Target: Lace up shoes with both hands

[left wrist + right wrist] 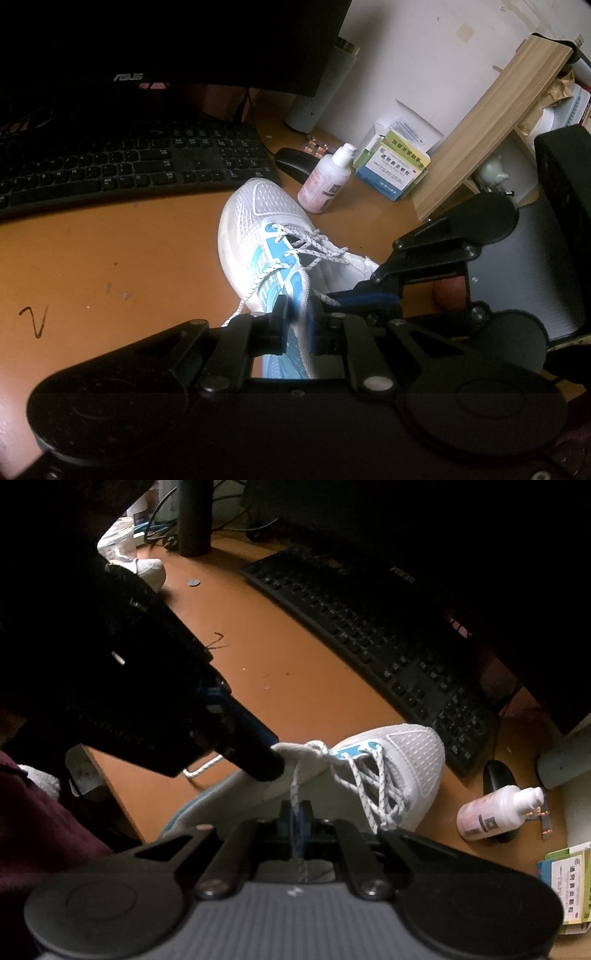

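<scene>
2 wrist views, differing in what they reveal. The left wrist view alone shows the shoe's (pixel 273 236) blue-striped side, a boxed carton (pixel 395 170) and a wooden shelf unit (pixel 487 122) beyond the claws. The right wrist view alone shows a coin (pixel 193 582) on the bench (pixel 295 672) and the lace (pixel 295 794) running taut from a knot at the tongue straight back into the right claw (pixel 295 821).

Shoe: white mesh upper, light-blue panels, white lace flecked with dark, crossed in several rows; it sits on the bench just ahead of both claws. Long axis runs away from the claws, toe toward the black keyboard (pixel 129 162), heel nearest the claws.

Right claw: fingers drawn together, pinching the lace. Left claw (pixel 299 325): fingers close-set around the shoe's collar edge and a blurred strand; true grip cannot be told. A pump bottle (pixel 325 181) lies right of the toe, beside a black mouse (pixel 295 162).
</scene>
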A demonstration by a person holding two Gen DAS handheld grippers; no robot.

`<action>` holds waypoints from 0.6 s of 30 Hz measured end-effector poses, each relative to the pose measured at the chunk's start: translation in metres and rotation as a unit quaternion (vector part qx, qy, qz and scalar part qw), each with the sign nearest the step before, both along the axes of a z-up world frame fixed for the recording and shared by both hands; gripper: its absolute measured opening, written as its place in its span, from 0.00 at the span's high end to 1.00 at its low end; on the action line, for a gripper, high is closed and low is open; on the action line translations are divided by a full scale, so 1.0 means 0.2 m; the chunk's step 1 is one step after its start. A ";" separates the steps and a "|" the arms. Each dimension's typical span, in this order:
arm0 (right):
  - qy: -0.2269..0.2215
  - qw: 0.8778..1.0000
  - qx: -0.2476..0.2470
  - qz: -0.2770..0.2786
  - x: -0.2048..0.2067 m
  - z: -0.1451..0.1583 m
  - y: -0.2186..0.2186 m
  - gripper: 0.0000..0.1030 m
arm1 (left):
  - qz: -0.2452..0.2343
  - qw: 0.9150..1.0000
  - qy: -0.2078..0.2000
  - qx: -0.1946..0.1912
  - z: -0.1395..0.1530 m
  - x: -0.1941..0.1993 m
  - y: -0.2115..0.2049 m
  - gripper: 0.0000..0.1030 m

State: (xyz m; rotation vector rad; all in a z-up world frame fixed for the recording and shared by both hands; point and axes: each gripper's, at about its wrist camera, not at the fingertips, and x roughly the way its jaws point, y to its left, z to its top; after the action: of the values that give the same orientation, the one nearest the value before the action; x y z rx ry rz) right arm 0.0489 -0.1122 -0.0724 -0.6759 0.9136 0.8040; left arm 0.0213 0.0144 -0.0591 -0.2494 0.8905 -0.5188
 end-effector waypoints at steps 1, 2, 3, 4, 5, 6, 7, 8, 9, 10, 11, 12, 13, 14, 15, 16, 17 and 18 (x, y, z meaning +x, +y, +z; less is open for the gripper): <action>0.000 1.000 0.000 0.000 0.00 0.00 0.00 0.97 | -0.001 1.000 0.000 0.000 0.00 0.00 0.00 0.92; -0.001 1.000 0.000 0.000 0.00 0.00 0.00 0.97 | -0.001 1.000 0.000 0.000 0.00 0.00 0.00 0.92; -0.002 1.000 0.001 -0.001 0.01 -0.01 0.00 0.97 | -0.001 1.000 0.000 0.001 0.00 0.00 0.00 0.92; -0.001 1.000 0.000 -0.001 0.01 -0.01 0.01 0.97 | -0.002 1.000 0.000 0.001 0.00 0.00 0.00 0.92; -0.001 1.000 0.000 -0.001 0.01 -0.01 0.01 0.97 | -0.002 1.000 0.000 0.001 0.00 0.00 0.00 0.92; -0.002 1.000 0.002 0.000 0.02 -0.01 0.02 0.97 | -0.003 1.000 0.000 0.001 0.00 0.00 0.00 0.92; -0.002 1.000 0.003 0.000 0.02 -0.01 0.02 0.97 | -0.003 1.000 0.000 0.001 0.00 0.00 -0.01 0.92; -0.001 1.000 0.004 0.000 0.02 -0.01 0.02 0.97 | -0.004 1.000 0.001 0.001 0.00 0.00 -0.01 0.92; -0.001 1.000 0.005 0.000 0.03 -0.01 0.04 0.97 | -0.006 1.000 0.001 0.002 0.00 0.00 -0.01 0.92; 0.000 1.000 0.005 0.000 0.03 -0.02 0.04 0.97 | -0.009 1.000 0.001 0.004 0.00 0.01 -0.01 0.92; -0.002 1.000 0.007 0.000 0.03 -0.02 0.05 0.97 | -0.011 1.000 0.001 0.005 0.01 0.01 0.00 0.92; -0.003 1.000 0.009 -0.001 0.03 -0.02 0.05 0.97 | -0.010 1.000 0.003 0.007 0.01 0.01 0.00 0.92; -0.006 1.000 0.010 -0.003 0.04 -0.02 0.06 0.96 | -0.009 1.000 0.004 0.006 0.02 0.01 0.01 0.92; -0.005 1.000 0.015 -0.005 0.04 -0.01 0.07 0.97 | -0.007 1.000 0.004 0.003 0.04 0.00 0.02 0.92; -0.004 1.000 0.016 -0.005 0.05 -0.01 0.07 0.97 | -0.003 1.000 0.001 -0.002 0.05 0.00 0.03 0.92; -0.004 1.000 0.016 -0.004 0.04 -0.01 0.07 0.96 | 0.001 1.000 -0.002 -0.006 0.06 0.00 0.03 0.92; -0.003 1.000 0.016 -0.004 0.04 -0.01 0.07 0.96 | 0.005 1.000 -0.005 -0.011 0.08 0.00 0.04 0.92; -0.003 1.000 0.016 -0.003 0.04 -0.01 0.06 0.96 | 0.009 1.000 -0.007 -0.015 0.09 0.00 0.05 0.92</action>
State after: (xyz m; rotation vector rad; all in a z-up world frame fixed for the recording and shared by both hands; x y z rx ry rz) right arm 0.0568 -0.0992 -0.0738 -0.6472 0.8961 0.8090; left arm 0.0208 0.0248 -0.0412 -0.2810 0.8659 -0.5161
